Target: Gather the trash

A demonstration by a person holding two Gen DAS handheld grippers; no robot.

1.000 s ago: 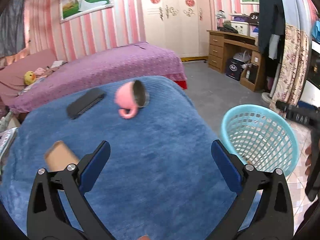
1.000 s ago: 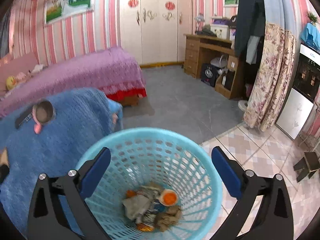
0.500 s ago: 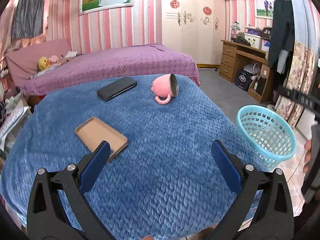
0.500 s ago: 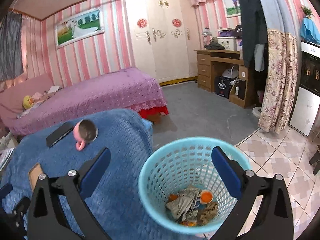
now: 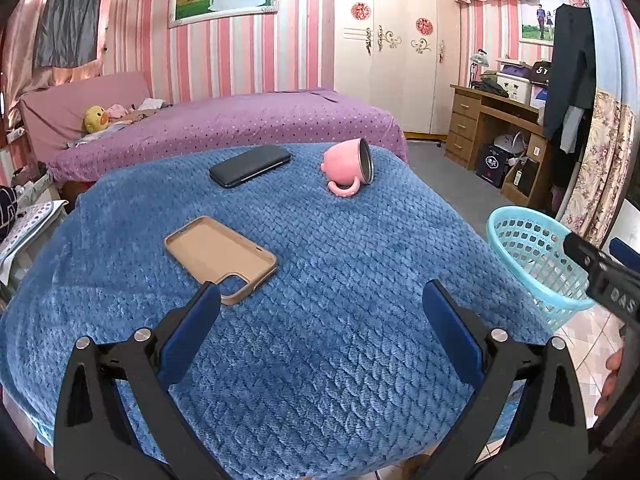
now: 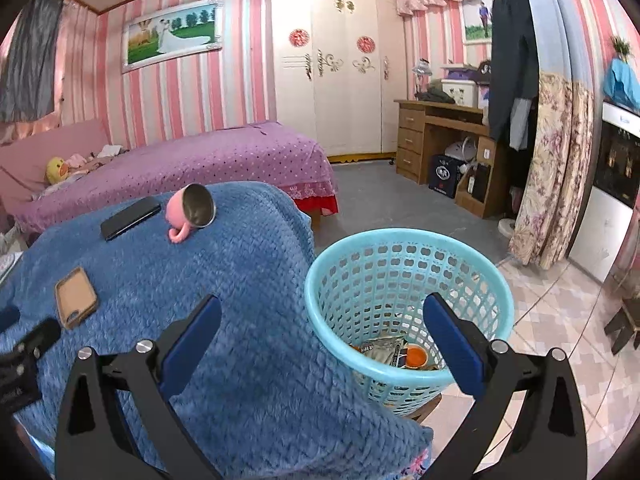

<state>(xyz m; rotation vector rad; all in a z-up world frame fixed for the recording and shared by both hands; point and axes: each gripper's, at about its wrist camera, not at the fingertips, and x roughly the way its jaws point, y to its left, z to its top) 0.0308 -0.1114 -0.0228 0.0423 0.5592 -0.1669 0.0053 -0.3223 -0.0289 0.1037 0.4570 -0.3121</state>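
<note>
A light blue mesh basket (image 6: 408, 280) stands on the floor beside the blue-blanketed table (image 6: 240, 280). It holds crumpled wrappers and an orange-lidded cup (image 6: 416, 356). The basket also shows at the right of the left wrist view (image 5: 532, 260). My right gripper (image 6: 322, 336) is open and empty, above the table's near corner and the basket's near rim. My left gripper (image 5: 320, 328) is open and empty above the blue blanket (image 5: 320, 260), near its front edge. I see no loose trash on the blanket.
On the blanket lie a tan phone case (image 5: 220, 258), a black phone (image 5: 250, 165) and a pink mug (image 5: 348, 164) tipped on its side. A purple bed (image 5: 240, 124) stands behind. A wooden desk (image 5: 492, 128) and hanging clothes are at the right.
Both grippers have pulled back and up. The right one has moved away from over the basket. The table and basket look smaller and farther. Both stay open and empty.
</note>
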